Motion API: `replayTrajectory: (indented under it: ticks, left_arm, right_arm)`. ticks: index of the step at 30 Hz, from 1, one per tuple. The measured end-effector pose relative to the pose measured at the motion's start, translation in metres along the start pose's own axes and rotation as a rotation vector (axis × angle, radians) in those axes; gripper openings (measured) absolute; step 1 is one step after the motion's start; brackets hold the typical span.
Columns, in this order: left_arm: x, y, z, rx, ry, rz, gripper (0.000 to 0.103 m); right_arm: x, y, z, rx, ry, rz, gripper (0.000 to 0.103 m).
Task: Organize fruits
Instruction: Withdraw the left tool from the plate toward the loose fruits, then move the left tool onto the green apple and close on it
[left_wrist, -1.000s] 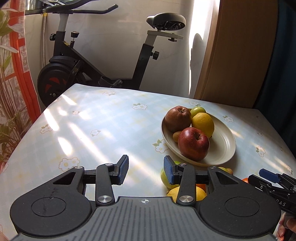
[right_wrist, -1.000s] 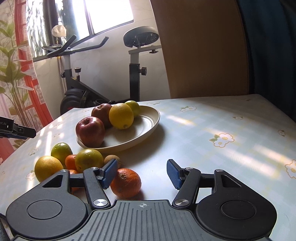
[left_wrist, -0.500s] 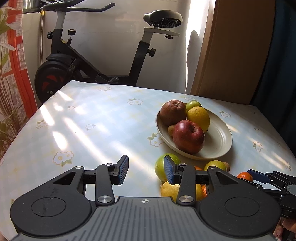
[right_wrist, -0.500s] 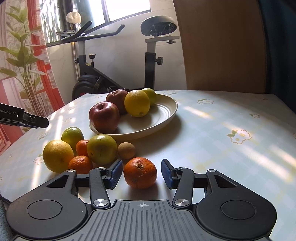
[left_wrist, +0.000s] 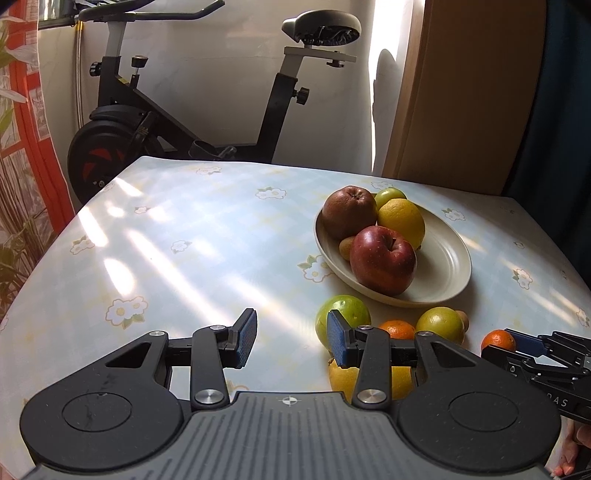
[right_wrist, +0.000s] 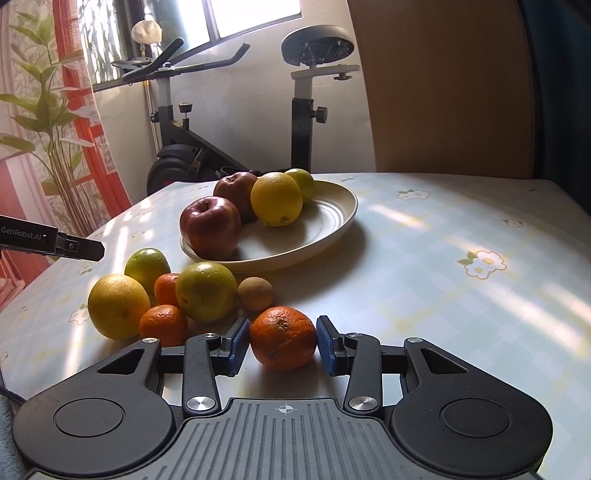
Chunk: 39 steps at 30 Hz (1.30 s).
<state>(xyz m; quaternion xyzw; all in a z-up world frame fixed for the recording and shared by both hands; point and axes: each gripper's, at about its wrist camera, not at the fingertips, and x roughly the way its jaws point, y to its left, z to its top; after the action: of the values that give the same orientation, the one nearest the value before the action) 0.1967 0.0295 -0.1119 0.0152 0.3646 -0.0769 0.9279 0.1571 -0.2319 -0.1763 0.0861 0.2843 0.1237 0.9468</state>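
1. Right claw (right_wrist: 283, 341) closing around a mandarin (right_wrist: 283, 338) on the flowered surface (right_wrist: 461, 295), blue pads level with the widest part of the fruit; left pad touching the peel or just short of it, right pad very close, full contact hard to confirm
2. Mandarin sitting alone, just in front of the loose heap: a kiwi (right_wrist: 255, 294) right behind it, then a green-yellow citrus (right_wrist: 205, 291), two smaller mandarins, a yellow orange (right_wrist: 118, 306) and a green lime-like fruit (right_wrist: 147, 264)
3. Plate (right_wrist: 332, 214) further back, holding a red apple (right_wrist: 210, 227), a darker apple, a lemon (right_wrist: 276, 198) and a small green fruit; bare room on its right side
4. Left claw (left_wrist: 291, 339) hovering above the surface beside the heap, pads part-way open with nothing between them; well clear of the mandarin
5. To do the grip well: finish closing gently, enough to dent the soft peel slightly but not to crush it; keep both pads on the fruit's equator so it cannot squirt forward
6. Lift straight up before moving toward the plate, to avoid nudging the kiwi and setting the round fruits rolling
7. Probably best to aim for the bare right part of the plate, low over the rim, and release only once the mandarin rests on it
8. Main risk: a round fruit rolling off the rim or bumping the lemon
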Motion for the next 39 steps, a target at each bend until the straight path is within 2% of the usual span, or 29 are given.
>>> replayTrajectory:
  ticks: [5,10,14,16,17,27,35,38,39]
  left_arm:
    - [0.005,0.008,0.002,-0.021,0.018,-0.009,0.044]
    - [0.020,0.018,0.009,-0.125,0.112,-0.099,0.044]
    - [0.027,0.014,0.016,-0.124,0.117,-0.132,0.046]
    - [0.034,0.009,0.021,-0.128,0.125,-0.142,0.056]
    - [0.036,0.007,0.023,-0.121,0.124,-0.146,0.057]
    - [0.060,-0.002,0.023,-0.074,0.198,-0.187,0.057]
    - [0.072,0.003,0.019,-0.086,0.245,-0.232,0.058]
    - [0.076,0.005,0.017,-0.091,0.251,-0.242,0.057]
    - [0.075,0.006,0.016,-0.095,0.247,-0.254,0.053]
  right_arm:
    - [0.000,0.000,0.000,-0.006,-0.002,0.005,0.036]
    - [0.000,-0.001,0.001,-0.006,0.003,0.014,0.036]
    - [0.000,-0.001,0.001,-0.004,0.003,0.015,0.036]
    - [0.000,-0.001,0.001,-0.001,0.002,0.017,0.036]
    - [0.000,-0.001,0.001,0.000,0.003,0.018,0.036]
    - [0.000,-0.002,0.000,0.009,0.004,0.022,0.036]
    - [0.000,-0.003,0.000,0.010,0.008,0.023,0.036]
    - [0.001,-0.003,0.000,0.012,0.013,0.025,0.036]
    - [0.001,-0.003,0.000,0.013,0.014,0.026,0.036]
